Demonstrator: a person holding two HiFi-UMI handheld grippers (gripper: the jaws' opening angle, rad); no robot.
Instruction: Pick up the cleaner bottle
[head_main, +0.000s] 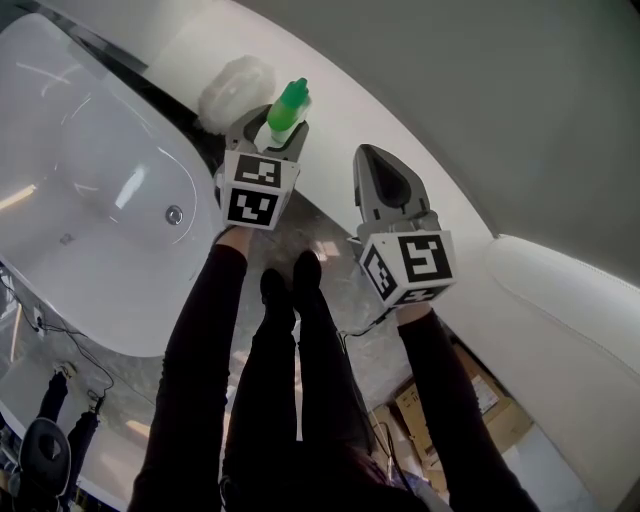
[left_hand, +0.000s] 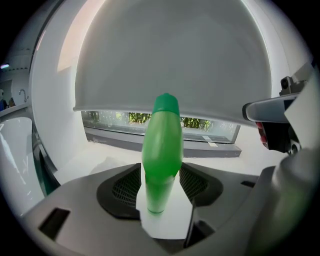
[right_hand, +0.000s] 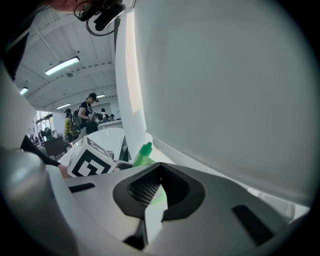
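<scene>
The cleaner bottle (head_main: 287, 108) stood upright on the white ledge (head_main: 400, 130), toward the end of the ledge that ran beside the bathtub (head_main: 90, 200). The left gripper (head_main: 272, 130) had its 2 jaws spread wide on either side of the bottle, and neither pad pressed on it. The right gripper (head_main: 365, 150) hung further along the ledge with its jaws drawn together on nothing.

The likeliest trouble was a knock. The bottle was tall and narrow, so 1 jaw meeting it before the other would probably have tipped it over on the ledge, or off the edge toward the tub. In the left gripper view the bottle (left_hand: 161, 155) sat deep between the pads and looked roughly centred. Its smooth, rounded body could also have slid out of a grip closed too high or too lightly.

The bottle was green, with its cap on; how full it was could not be told. The bathtub showed only its bare white basin and drain. A pale bundle (head_main: 235, 85) lay just behind the bottle, its nature unclear.
</scene>
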